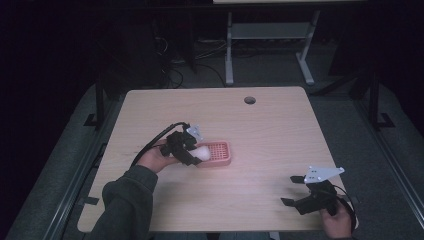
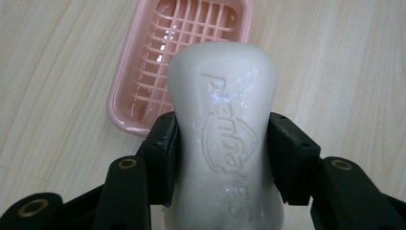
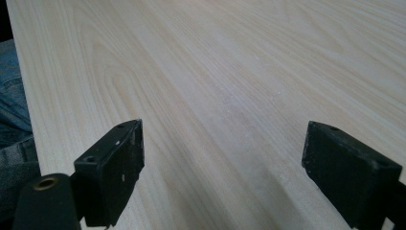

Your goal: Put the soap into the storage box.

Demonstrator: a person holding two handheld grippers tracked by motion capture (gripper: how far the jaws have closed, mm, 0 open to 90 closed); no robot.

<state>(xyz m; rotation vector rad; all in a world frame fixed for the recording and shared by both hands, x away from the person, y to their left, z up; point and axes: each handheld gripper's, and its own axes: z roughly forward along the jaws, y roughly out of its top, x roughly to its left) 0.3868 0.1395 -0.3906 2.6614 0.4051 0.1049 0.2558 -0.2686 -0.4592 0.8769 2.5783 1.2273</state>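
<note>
My left tongs (image 2: 222, 158) are clenched on a white bar of soap (image 2: 225, 134), pads pressing its narrow waist, and I hold it just above the near end of the pink soap dish (image 2: 127, 103) on the counter (image 2: 335, 72). The bar looks wet and glossy, so my worry is that it squirts out of the pads if I squeeze harder or tilt my hand. If I let go too early it could catch the dish's rim, tip the light dish or skid onto the wood. My right tongs (image 3: 222, 158) hang released over bare counter, well apart from the dish, so nothing steadies it if the soap nudges it.
</note>
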